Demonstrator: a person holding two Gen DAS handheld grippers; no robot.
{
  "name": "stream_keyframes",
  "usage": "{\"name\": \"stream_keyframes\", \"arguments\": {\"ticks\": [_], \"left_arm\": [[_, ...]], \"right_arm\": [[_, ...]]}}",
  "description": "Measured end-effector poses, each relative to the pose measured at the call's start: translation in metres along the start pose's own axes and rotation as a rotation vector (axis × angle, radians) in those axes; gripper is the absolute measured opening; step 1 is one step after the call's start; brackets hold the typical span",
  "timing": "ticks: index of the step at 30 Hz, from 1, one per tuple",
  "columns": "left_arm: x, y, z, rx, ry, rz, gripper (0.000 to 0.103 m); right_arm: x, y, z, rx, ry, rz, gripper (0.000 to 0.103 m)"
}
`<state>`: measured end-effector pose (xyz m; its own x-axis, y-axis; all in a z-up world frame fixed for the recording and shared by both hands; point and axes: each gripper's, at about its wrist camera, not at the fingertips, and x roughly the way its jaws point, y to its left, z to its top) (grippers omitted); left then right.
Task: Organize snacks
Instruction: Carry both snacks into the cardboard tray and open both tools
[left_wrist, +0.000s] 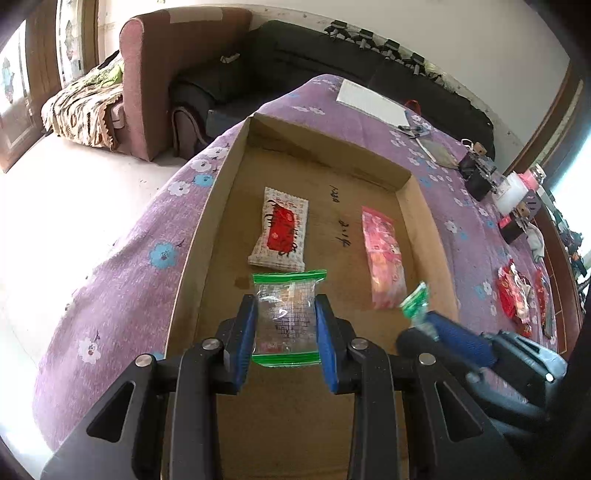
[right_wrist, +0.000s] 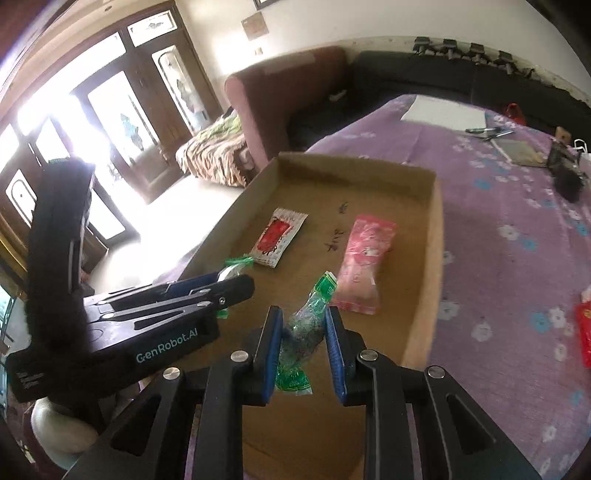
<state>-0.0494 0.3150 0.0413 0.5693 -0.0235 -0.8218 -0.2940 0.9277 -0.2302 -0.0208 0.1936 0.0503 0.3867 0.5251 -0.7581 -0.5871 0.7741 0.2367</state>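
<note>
On the purple floral tablecloth (left_wrist: 122, 280): shallow cardboard tray (left_wrist: 207, 236), open top, handwriting on its floor.

Left wrist view, left to right:
- Beyond the table's left edge: brown armchair (left_wrist: 159, 74) with patterned throw, dark sofa behind it.
- Inside tray, left of centre: white-and-red snack packet (left_wrist: 279, 229), lying flat.
- Just nearer than it: clear packet with green sealed ends (left_wrist: 286, 317), held between the blue pads (left_wrist: 246, 334) of the left gripper (left_wrist: 286, 332). Pads pressed on both side edges of the packet; jaws clamped on it, held above tray floor.
- Right of centre in tray: pink snack packet (left_wrist: 384, 258), flat, lengthwise along the right wall.
- Low right: right gripper (left_wrist: 424, 325) entering, side-on, with a crumpled green-and-clear wrapper (left_wrist: 415, 301) sticking out of its tip.
- Outside tray, far right on the cloth: red snack packets (left_wrist: 513, 295). Farther back: white pad (left_wrist: 373, 101), pens, small dark items.

Right wrist view, left to right:
- Left gripper (right_wrist: 232, 280) seen side-on, marked GenRobot.AI; green edge of its clear packet (right_wrist: 238, 263) showing at the tip.
- White-and-red packet (right_wrist: 277, 238) on tray floor beyond.
- Centre: right gripper (right_wrist: 304, 332) closed on the twisted green-and-clear wrapper (right_wrist: 306, 325); wrapper bunched between the blue pads, green ends poking out above and below, over the tray's near part.
- Pink packet (right_wrist: 364, 266) just beyond the right pad, flat in tray (right_wrist: 424, 258).
- Red packet (right_wrist: 583, 328) at far right edge, on the cloth (right_wrist: 517, 258), outside the tray.
</note>
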Motion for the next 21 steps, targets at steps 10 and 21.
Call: {"name": "stream_keyframes", "arguments": {"ticks": [10,21], "left_arm": [[-0.003,0.008,0.001,-0.027,0.002,-0.04,0.041],[-0.042,-0.022,-0.016,0.021,-0.073,-0.017,0.048]], "right_arm": [[0.005,-0.004,0.006,0.016,-0.007,0.004,0.042],[-0.044,-0.029,-0.002,0.065,-0.1,-0.001,0.044]]}}
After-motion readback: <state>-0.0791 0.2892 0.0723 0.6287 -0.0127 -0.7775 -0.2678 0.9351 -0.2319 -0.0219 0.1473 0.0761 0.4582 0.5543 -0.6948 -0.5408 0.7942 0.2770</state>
